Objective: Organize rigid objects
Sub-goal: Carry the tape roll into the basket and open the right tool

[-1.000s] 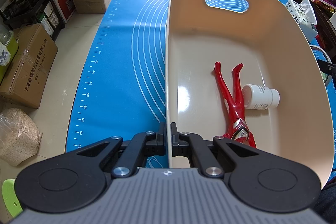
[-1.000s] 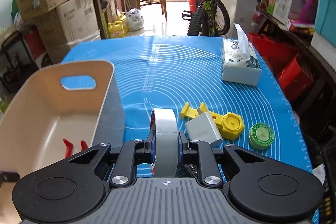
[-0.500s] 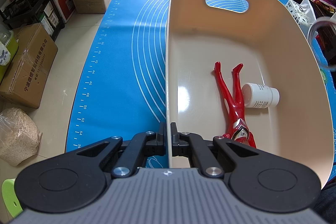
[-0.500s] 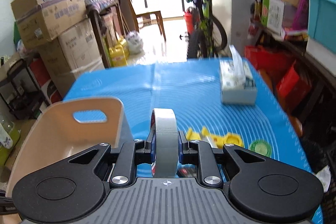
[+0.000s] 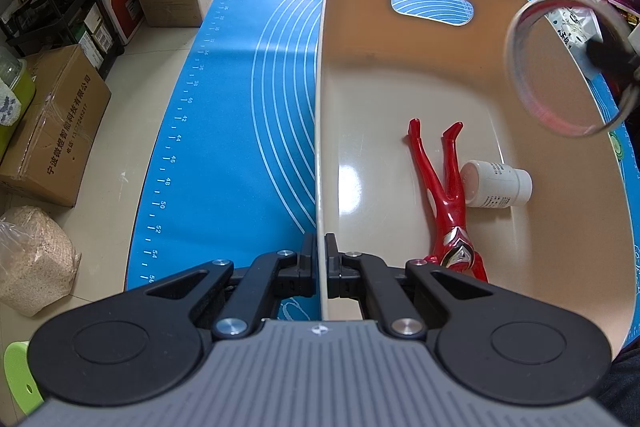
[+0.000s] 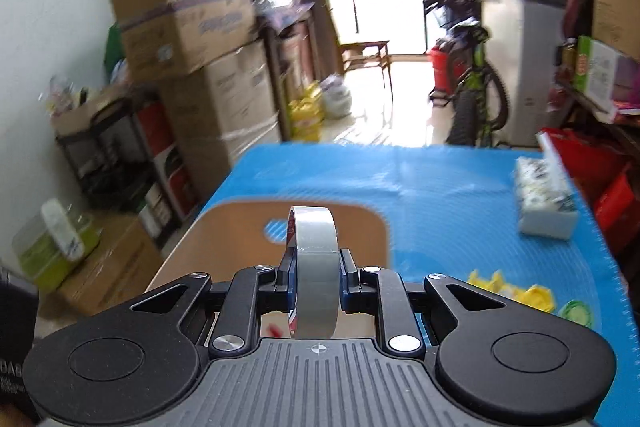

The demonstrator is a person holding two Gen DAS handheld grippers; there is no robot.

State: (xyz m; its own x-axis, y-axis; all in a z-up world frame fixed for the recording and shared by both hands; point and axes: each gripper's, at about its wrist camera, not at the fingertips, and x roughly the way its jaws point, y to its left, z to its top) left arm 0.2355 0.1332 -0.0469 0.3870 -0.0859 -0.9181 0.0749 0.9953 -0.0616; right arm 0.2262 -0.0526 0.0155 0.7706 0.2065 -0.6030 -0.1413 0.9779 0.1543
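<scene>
We've got the left gripper (image 5: 319,267) clamped narrow on the near rim of the beige bin (image 5: 400,87), one finger outside the wall, one inside. That's there to pin the bin on the blue mat (image 5: 240,107) so it won't skid while stuff drops in.

The right gripper (image 6: 315,277) is closed on a roll of clear tape (image 6: 314,267), pads pressing its flat sides, roll standing on edge w/ its top poking up past the fingertips. Held that way it shouldn't roll out of the grip. From the left wrist view the tape (image 5: 560,63) hangs above the bin's far-right rim, so we judge it's on the carry-over step, release not yet done.

Ahead of the left fingers, on the bin floor: a red figurine (image 5: 444,195) and a white bottle (image 5: 496,183) lying on its side, touching the figurine's leg.

Right of the right fingers on the mat, still to sort: yellow pieces (image 6: 516,293), a green lid (image 6: 576,313); tissue pack (image 6: 544,199) farther off.
</scene>
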